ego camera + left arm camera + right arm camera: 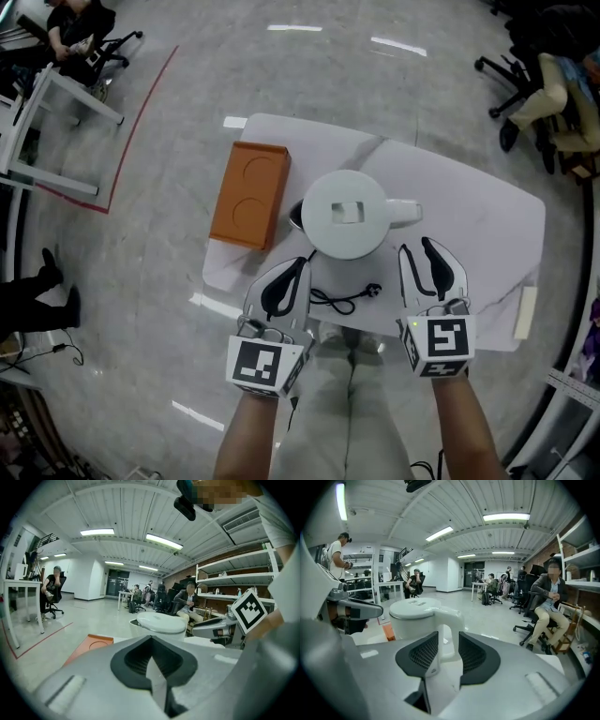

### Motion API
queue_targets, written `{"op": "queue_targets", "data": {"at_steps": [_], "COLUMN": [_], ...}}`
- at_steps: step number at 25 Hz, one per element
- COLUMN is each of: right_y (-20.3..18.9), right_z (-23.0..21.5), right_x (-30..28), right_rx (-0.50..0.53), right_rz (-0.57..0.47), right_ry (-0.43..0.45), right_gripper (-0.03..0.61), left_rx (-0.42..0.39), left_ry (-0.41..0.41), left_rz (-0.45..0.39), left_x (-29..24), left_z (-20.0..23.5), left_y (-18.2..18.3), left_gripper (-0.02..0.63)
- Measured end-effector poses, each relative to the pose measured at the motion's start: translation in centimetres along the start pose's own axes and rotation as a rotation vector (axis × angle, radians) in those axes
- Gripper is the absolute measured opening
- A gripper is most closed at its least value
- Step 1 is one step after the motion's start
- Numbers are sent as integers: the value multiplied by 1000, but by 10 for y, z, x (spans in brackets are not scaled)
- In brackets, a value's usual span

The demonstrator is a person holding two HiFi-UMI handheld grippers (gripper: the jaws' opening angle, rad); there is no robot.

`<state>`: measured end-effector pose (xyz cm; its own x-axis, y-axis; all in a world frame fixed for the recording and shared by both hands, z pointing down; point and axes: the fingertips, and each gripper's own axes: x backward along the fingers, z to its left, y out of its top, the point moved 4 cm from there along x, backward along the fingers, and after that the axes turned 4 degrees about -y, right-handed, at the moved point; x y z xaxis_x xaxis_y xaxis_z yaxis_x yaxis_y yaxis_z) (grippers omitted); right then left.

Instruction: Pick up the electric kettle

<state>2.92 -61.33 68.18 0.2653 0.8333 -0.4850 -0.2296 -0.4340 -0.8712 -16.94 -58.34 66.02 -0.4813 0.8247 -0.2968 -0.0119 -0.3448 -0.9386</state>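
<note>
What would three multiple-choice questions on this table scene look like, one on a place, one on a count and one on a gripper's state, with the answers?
1. Where does the orange box lie in the head view?
A. Left of the electric kettle
B. Right of it
C. On top of it

2. How many round recesses show in the box's top?
A. One
B. Two
C. Four

3. How do the right gripper's jaws stand?
A. Shut on the orange box
B. Shut on the kettle's lid
C. Apart, holding nothing

Answers:
1 A: the box sits on the table beside the kettle, at its left.
2 B: two circles show, one behind the other.
3 C: the right gripper view shows a gap between the pads, with the kettle's handle in line beyond it.
</note>
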Motion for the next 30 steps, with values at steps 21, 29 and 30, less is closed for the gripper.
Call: {"op": "queue_targets", "data": {"at_steps": [21,29,30], "right_y": [-5,-5,-5], "right_z": [-16,-18,-19], "right_x": [-86,-105,-106], "right_rx": [77,56,55], "right_rz": [-88,-105,-116], "right_ry": [-81,-97,-100], "right_gripper": [204,169,167], "left_rx": [-9,-27,-25], "left_ry": [116,116,117], "left_rz": [-12,-3,-2], "left_x": [-39,-62,-65], "left_z": [55,71,72], "left_y": [-37,-38,-40], "left_gripper": [2,2,2]}}
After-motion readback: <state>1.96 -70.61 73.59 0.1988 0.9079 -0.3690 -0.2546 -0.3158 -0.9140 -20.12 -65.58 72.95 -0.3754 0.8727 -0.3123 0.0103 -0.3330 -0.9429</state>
